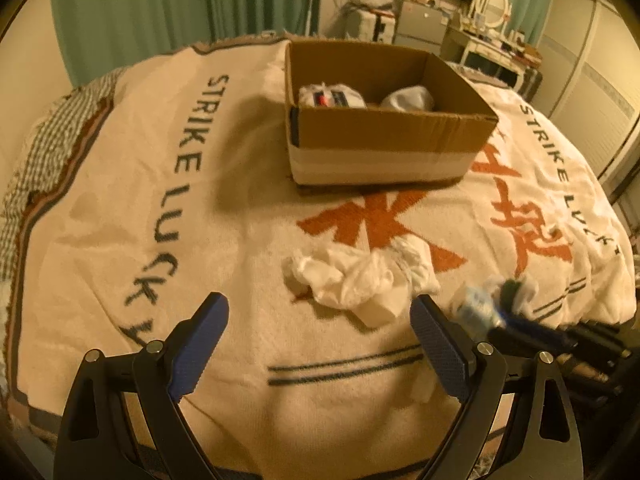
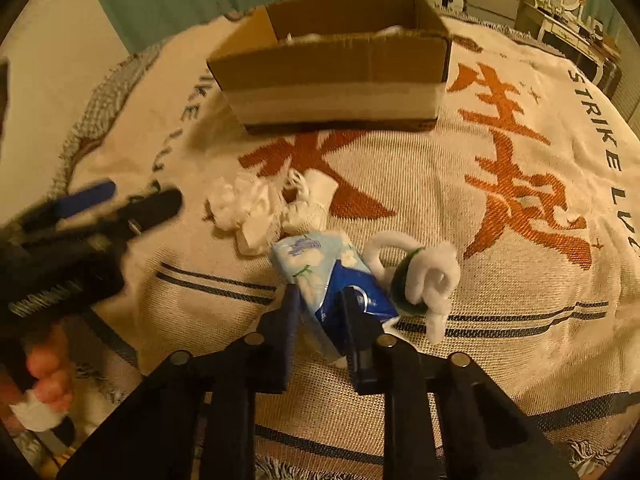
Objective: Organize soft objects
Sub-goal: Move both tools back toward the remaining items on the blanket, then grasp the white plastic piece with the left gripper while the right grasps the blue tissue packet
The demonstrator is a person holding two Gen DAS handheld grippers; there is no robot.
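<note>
two grippers are in your hands over a bed covered by a cream blanket (image 1: 240, 216) with orange characters and "strike lucky" lettering. furthest left, your left gripper (image 1: 320, 320) hovers above the blanket with its jaws spread wide and nothing between them; the right wrist view catches it blurred at the left edge (image 2: 92, 216), so it tells little more. just ahead of those jaws lies a crumpled white cloth (image 1: 360, 280), flat on the blanket near its middle, also seen from the right wrist (image 2: 256, 208). behind it, further up the bed, stands an open cardboard box (image 1: 384, 136) with two white bundles (image 1: 332, 96) inside, side by side, one marked red and dark. moving right, your right gripper (image 2: 320, 304) has its jaws closed in on a blue and white tissue pack (image 2: 320, 268), gripping its dark blue end while the pale flowered end points toward the crumpled cloth and nearly touches it. the pack looks to rest on the blanket, though you cannot tell for sure. just right of the pack, touching it, lies a small white and green plush toy (image 2: 420, 276).
</note>
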